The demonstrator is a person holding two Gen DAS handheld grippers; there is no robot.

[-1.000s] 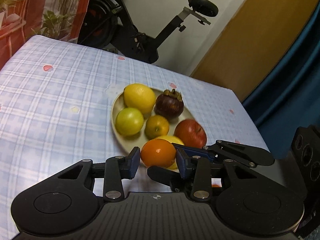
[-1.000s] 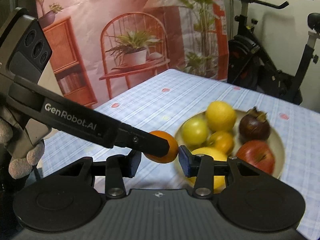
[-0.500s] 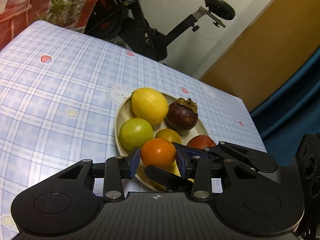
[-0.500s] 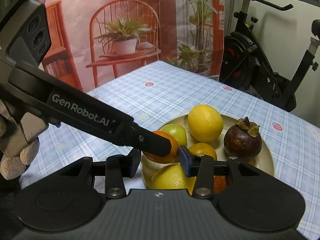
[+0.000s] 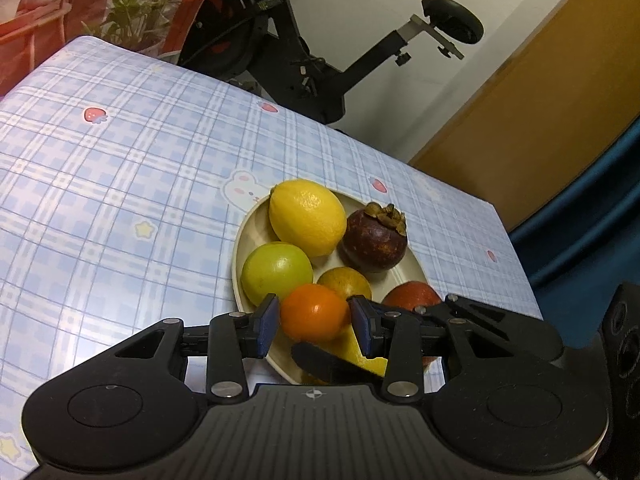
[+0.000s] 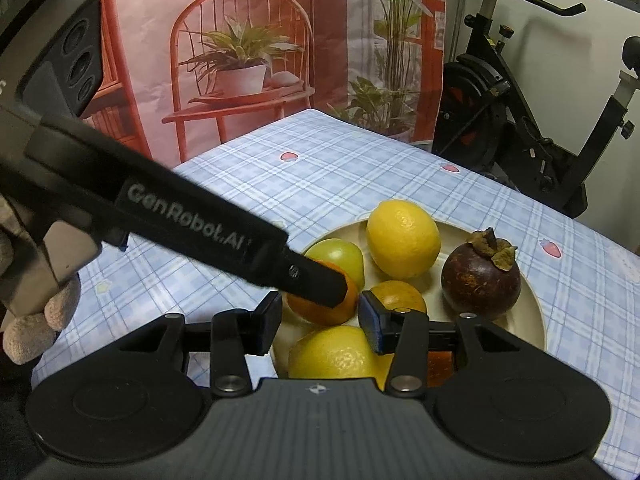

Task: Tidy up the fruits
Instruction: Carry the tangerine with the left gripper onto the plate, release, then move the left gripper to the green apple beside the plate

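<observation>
A small orange hangs low over the near side of a cream plate; my left gripper is shut on it. In the right wrist view my right gripper straddles the same orange crosswise. Its jaws are opening, and thin gaps show beside both pads. The left gripper's finger lies across the orange's top. The plate holds a lemon, a green fruit, a mangosteen, a small yellow-orange fruit, a red apple and a second lemon.
The plate sits on a blue checked tablecloth near the table's right edge. An exercise bike stands behind the table, next to a printed backdrop. A gloved hand holds the left gripper.
Both grippers carried the orange from the plate's near rim to a spot over the fruit and sank a little. The right jaws have parted slightly.
</observation>
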